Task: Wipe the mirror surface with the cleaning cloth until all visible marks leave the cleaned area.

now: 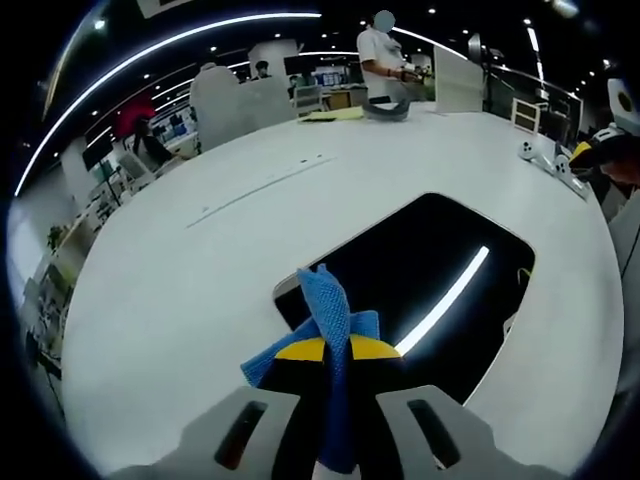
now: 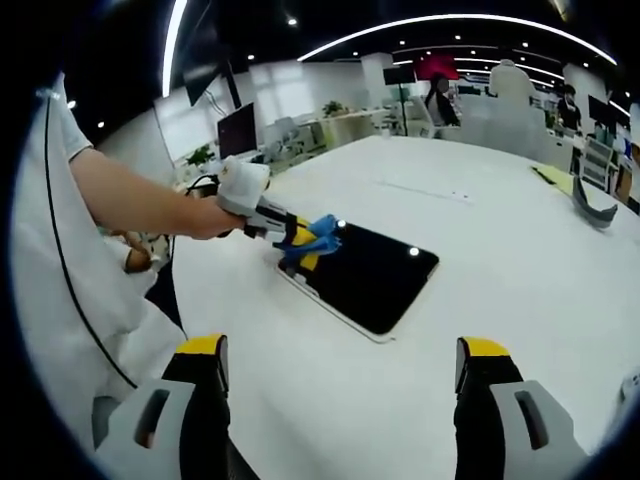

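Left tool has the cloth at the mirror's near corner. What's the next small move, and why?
Probably sweep the blue cleaning cloth forward across the mirror. The left tool is shut on the cloth at the mirror's near corner, so most of the dark glass lies ahead, unwiped. The right tool hangs open, off the mirror, over the white table, and can stay there.

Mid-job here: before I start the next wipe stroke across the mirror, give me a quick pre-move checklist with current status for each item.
1. Cloth held: ok. The left gripper is shut on the blue cleaning cloth.
2. Cloth at the mirror: ok. It sits at the near edge of the mirror; actual contact cannot tell.
3. Mirror flat on the white table: ok.
4. Stroke path clear: ok, nothing lies on the glass.
5. Right gripper out of the way: ok, open and apart from the mirror.
6. Marks left to clean: cannot tell; the glass shows mostly reflected ceiling lights.
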Demonstrator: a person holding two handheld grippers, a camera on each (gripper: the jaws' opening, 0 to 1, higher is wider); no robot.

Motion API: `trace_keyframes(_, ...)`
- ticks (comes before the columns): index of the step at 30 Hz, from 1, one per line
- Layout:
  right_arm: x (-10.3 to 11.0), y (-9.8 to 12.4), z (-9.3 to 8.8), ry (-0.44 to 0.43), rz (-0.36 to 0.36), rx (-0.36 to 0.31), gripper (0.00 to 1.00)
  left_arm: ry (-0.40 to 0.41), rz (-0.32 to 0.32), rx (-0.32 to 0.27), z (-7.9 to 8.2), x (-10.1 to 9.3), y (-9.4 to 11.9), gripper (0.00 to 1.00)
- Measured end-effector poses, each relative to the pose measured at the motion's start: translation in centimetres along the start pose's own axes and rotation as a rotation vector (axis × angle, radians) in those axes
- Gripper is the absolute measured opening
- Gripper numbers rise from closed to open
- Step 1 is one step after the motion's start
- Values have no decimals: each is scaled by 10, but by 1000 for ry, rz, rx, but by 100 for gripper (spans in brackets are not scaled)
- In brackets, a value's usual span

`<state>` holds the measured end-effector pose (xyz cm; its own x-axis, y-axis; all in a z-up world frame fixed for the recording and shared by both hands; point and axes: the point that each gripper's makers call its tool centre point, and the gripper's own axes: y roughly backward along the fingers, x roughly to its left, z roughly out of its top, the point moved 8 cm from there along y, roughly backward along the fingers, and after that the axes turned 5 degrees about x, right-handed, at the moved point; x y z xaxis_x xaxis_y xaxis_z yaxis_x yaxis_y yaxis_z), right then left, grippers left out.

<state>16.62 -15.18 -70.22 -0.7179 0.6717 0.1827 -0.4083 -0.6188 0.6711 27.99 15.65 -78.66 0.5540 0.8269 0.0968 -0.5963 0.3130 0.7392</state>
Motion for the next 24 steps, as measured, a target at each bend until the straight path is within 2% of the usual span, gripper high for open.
trace_keyframes(24, 0, -5, 3, -4, 9, -14, 93, 67, 6, 3, -7, 4, 5, 4)
